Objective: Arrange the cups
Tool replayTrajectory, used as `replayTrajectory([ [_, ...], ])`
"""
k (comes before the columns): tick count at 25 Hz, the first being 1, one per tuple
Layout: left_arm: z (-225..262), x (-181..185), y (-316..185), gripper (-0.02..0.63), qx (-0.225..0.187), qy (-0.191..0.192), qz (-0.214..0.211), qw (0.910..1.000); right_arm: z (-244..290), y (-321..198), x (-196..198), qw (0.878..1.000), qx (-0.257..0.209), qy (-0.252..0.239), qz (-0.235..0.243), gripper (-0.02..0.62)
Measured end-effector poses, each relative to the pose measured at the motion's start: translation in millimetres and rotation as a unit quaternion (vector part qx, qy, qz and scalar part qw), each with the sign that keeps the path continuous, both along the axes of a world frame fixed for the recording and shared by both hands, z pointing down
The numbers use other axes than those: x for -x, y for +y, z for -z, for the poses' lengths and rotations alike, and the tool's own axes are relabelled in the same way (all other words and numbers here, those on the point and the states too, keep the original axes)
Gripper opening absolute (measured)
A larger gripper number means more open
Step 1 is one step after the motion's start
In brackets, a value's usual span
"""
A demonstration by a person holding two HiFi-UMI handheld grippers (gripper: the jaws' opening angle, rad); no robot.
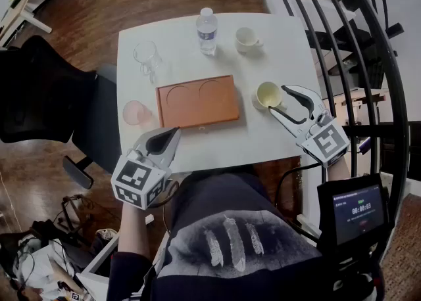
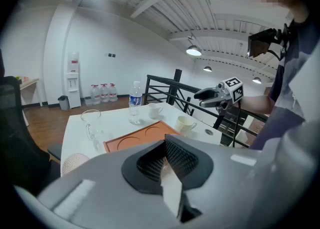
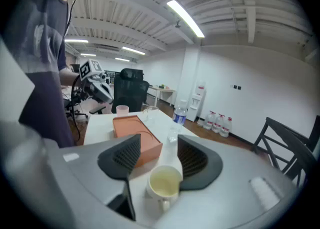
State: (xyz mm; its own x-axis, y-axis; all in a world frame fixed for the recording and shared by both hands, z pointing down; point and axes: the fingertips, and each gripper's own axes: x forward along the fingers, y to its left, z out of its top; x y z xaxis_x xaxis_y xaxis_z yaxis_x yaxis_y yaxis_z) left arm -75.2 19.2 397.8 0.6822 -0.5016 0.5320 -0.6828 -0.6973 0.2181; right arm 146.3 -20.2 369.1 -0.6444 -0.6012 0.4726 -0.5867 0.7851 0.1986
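Right gripper view: right tool (image 3: pixel 158 152) wide around glossy round cream cup (image 3: pixel 163 183); left tool (image 2: pixel 164 149) closed.

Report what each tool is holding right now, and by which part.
Nothing is held. The right tool is open, with the cream cup between its jaws but not gripped. The left tool is shut and empty.

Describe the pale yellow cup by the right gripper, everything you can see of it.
The pale yellow cup is a glossy mug, ceramic by its look, with one loop handle. It stands upright and looks empty, on the white table just off the right end of the orange tray. It sits between the open tongs of the right gripper, handle turned toward that gripper. One pad stands clear of it; whether the other touches its rim cannot be told.
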Motion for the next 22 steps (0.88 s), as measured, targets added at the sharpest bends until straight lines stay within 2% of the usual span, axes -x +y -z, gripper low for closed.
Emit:
replayTrajectory([
  [4,-4.6,-1.3,2.9,0.015,0.001,-0.006,0.0,1.0,-34.7,3.9,-28.8,0.999,0.026,0.032,-0.02,0.221],
  [8,-4.1,-4.3,4.9,0.015,-0.001,-0.007,-0.006,1.0,-74.3,7.2,-51.0,0.994,0.054,0.086,-0.031,0.221],
  [14,-4.5,-14.4,-5.8,0.015,0.001,-0.016,-0.013,0.9998,-132.6,3.2,-73.2,0.983,0.103,0.153,-0.013,0.221],
  [22,-6.3,-13.6,-5.5,0.015,0.004,-0.03,-0.008,0.9995,-159.8,-7.8,-79.1,0.977,0.125,0.175,-0.001,0.221],
])
